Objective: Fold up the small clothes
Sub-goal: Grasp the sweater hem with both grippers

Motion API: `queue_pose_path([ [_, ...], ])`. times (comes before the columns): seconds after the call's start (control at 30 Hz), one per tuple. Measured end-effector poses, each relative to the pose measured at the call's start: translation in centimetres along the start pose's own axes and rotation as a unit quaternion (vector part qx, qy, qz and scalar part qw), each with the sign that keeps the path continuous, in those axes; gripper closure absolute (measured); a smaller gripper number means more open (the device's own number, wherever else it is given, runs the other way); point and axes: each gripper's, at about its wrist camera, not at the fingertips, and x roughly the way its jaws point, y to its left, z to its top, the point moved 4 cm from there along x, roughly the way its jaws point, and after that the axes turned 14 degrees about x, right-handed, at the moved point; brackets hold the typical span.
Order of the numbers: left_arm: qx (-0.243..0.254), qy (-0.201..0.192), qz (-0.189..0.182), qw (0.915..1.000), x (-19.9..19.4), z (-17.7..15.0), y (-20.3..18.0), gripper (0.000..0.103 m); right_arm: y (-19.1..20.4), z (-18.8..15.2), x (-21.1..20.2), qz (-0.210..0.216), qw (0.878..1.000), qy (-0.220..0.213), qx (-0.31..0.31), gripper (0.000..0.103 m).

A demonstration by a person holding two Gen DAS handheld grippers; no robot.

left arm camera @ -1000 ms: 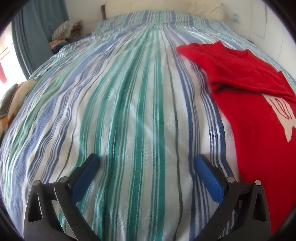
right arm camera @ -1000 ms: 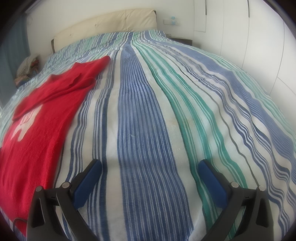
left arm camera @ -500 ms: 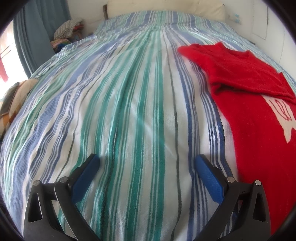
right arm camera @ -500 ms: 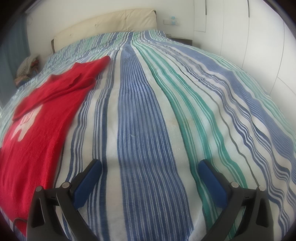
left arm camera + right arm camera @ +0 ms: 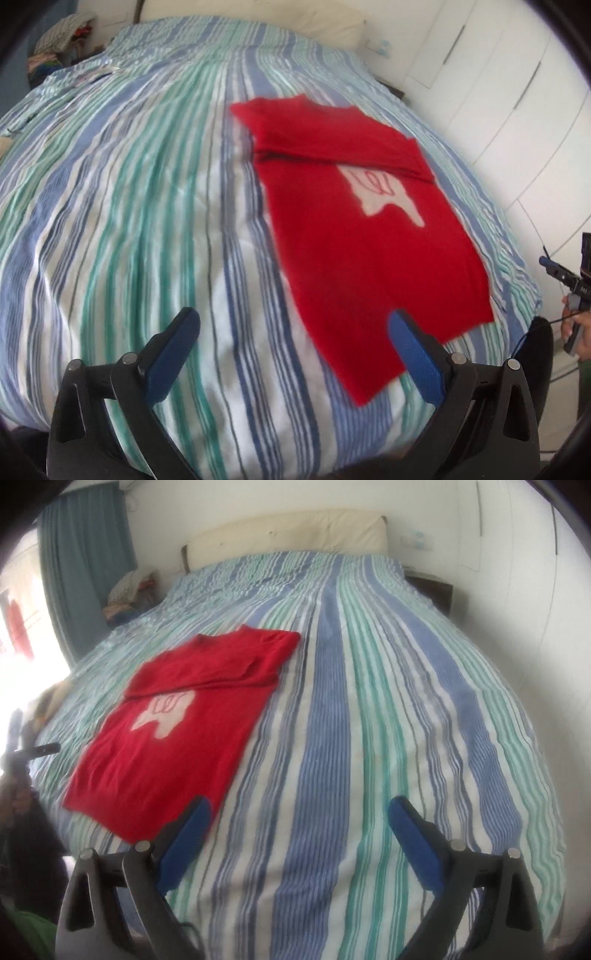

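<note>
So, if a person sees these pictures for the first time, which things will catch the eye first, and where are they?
First the red sweater, lying flat on the left half of the striped bedspread, with its top part folded down over a white tooth-like motif. Next, the blue-padded fingers of the right tool, now closing with nothing between them, low in the right wrist view; the left tool is open and empty near the sweater's lower hem.

Red knitted top [image 5: 354, 236] with a pale pink-white motif [image 5: 384, 192] on a striped bedspread [image 5: 129, 206].
Bedspread stripes run blue, green and white; cream padded headboard [image 5: 288, 535], teal curtain [image 5: 81, 561], black claw [image 5: 299, 834] with blue pads [image 5: 184, 842].
</note>
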Motion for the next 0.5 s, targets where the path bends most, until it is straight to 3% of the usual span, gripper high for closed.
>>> queue_pose_path([
  [0.13, 0.001, 0.025, -0.031, 0.9992, 1.9, -1.9, -3.6, 0.006, 2.0, -3.2, -0.4, 0.103, 0.992, 0.062, 0.048, 0.007],
  [0.2, -0.002, 0.038, -0.035, 0.9987, 3.0, -2.4, -4.5, 0.026, 3.2, -5.0, 1.5, 0.146, 0.981, 0.093, 0.083, 0.008],
  [0.23, -0.007, 0.046, -0.036, 0.9983, 3.5, -2.6, -4.6, 0.028, 3.7, -5.9, 2.6, 0.161, 0.976, 0.106, 0.098, 0.008],
  [0.33, 0.001, 0.052, -0.02, 0.9984, 4.0, -3.1, -4.9, 0.03, 5.2, -8.1, 5.9, 0.171, 0.969, 0.139, 0.112, 0.017],
  [0.43, 0.005, 0.054, -0.015, 0.9984, 3.9, -3.2, -5.1, 0.042, 6.1, -9.3, 8.6, 0.167, 0.966, 0.158, 0.122, 0.025],
  [0.5, -0.007, 0.052, -0.026, 0.9983, 3.9, -3.2, -5.0, 0.064, 6.7, -9.2, 9.5, 0.186, 0.961, 0.153, 0.136, 0.032],
])
